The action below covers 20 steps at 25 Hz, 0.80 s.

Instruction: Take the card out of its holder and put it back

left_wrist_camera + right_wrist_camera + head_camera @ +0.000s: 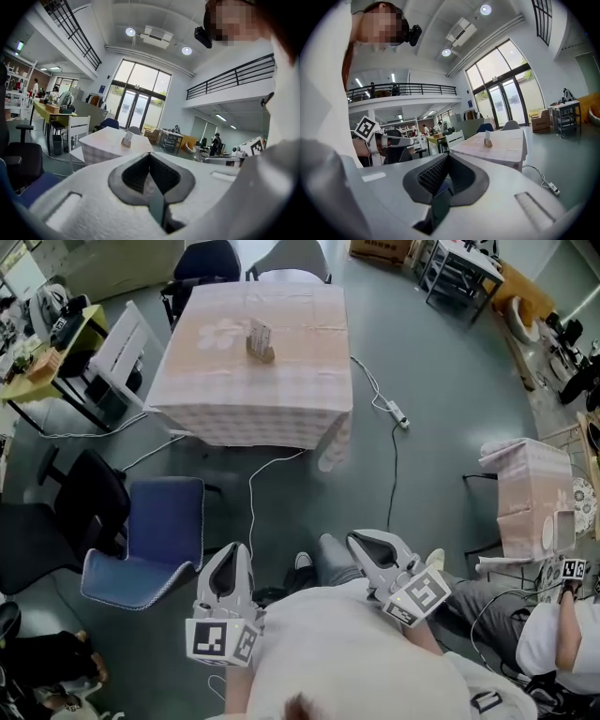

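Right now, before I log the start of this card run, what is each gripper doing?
Left gripper: shut, jaws together, holding nothing.
Right gripper: shut, jaws together, holding nothing.

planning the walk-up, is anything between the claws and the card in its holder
Nothing solid. The card stands in its holder on the table, well ahead of the left claw and right claw. Only a white cable crosses the floor between; the blue chair sits off to the left.
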Each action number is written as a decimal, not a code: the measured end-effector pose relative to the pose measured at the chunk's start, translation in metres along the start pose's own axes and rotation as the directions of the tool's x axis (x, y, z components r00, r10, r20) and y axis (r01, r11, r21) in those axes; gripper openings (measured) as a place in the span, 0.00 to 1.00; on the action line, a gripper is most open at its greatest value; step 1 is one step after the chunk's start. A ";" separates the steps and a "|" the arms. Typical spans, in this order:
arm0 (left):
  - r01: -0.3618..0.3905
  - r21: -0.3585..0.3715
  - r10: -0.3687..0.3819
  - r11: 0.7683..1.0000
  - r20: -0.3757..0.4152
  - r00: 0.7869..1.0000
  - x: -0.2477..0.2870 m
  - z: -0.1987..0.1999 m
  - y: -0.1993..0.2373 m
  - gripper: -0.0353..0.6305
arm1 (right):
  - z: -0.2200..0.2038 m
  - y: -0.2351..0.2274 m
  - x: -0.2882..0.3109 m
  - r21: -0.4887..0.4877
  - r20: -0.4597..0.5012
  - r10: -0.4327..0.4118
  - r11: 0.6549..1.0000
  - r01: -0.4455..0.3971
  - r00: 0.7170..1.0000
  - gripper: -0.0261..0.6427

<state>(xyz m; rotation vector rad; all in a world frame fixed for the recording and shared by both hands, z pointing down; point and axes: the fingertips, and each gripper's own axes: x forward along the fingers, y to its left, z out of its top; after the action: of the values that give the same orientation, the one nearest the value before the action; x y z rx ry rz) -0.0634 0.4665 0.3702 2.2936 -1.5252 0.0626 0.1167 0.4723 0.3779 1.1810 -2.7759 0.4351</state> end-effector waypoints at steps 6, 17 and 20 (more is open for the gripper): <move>0.000 -0.009 0.000 1.000 -0.004 1.000 0.016 0.003 0.004 0.05 | 0.003 -0.009 0.019 -0.001 -0.020 0.028 1.000 -0.028 0.999 0.04; -0.057 -0.023 0.057 0.998 -0.006 0.998 0.089 0.027 0.016 0.05 | 0.029 -0.081 0.060 -0.007 -0.021 0.039 0.999 -0.039 0.999 0.04; -0.049 -0.026 0.049 0.998 0.005 0.999 0.116 0.041 0.007 0.05 | 0.047 -0.104 0.072 -0.017 -0.006 0.057 0.998 -0.057 0.998 0.04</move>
<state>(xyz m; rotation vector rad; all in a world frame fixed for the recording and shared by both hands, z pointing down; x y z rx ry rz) -0.0295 0.3484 0.3622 2.2384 -1.5753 0.0495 0.1419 0.3401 0.3704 1.0975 -2.8086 0.4181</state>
